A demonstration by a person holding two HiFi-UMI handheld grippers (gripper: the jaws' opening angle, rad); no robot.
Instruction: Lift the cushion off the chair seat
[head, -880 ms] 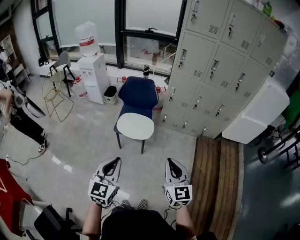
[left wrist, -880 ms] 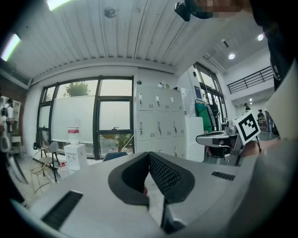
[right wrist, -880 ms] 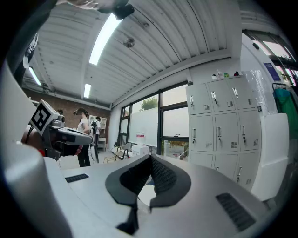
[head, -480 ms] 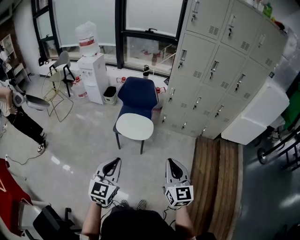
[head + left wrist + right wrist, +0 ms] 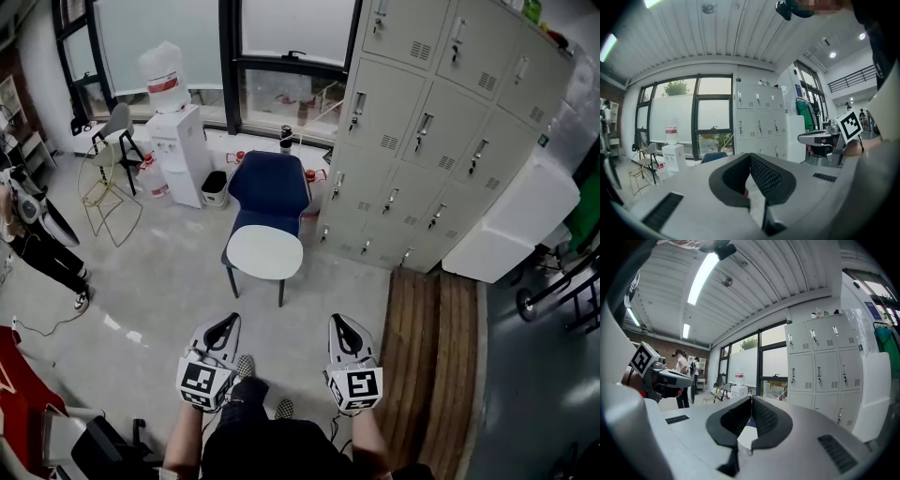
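**We are not at the chair yet**

The white cushion lies flat on the seat of the blue chair, in the middle of the frame, just left of the grey lockers. Our left gripper and right gripper are low in the frame, well apart from the chair, with bare floor between. Both pairs of jaws are pressed together and hold nothing. We think this is the walk-up step, and the lift has not begun. Next we must get close to the chair and spread the jaws. Then we bring them to the cushion's near edge, so they can pinch it and raise it.
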